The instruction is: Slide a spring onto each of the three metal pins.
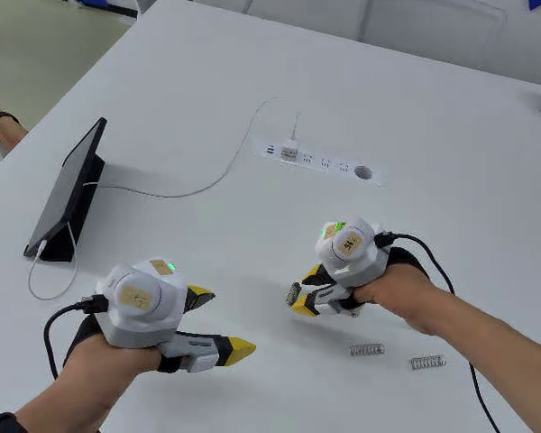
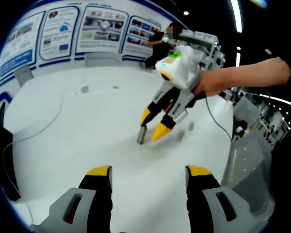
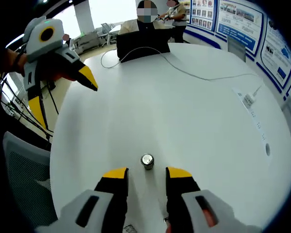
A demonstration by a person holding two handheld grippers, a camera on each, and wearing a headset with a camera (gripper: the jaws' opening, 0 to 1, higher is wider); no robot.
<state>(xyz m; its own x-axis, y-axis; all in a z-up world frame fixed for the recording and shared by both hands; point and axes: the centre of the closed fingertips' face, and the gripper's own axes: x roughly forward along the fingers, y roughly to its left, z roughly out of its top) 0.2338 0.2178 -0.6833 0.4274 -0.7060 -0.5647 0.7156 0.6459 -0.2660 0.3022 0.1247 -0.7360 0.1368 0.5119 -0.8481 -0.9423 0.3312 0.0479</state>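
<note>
Left tool [image 1: 221, 322], jaws wide apart and empty, hovers by the worktop's [image 1: 252, 135] near edge. Two springs [image 1: 367, 349] lie loose toward the near right. They are likely light, squashy and prone to rolling, so best pinched gently across the coils mid-length. Beyond them the right tool [image 2: 153, 125], jaws apart, sits at a short metal pin [image 3: 147, 161], smooth and stiff, well inside the worktop. Whether its tips touch the pin is unclear.

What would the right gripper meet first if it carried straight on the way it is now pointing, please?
Most likely the metal pin, standing upright on the table just beyond the right gripper, centred between its open jaws. Depth is hard to judge, yet nothing looks nearer.
</note>
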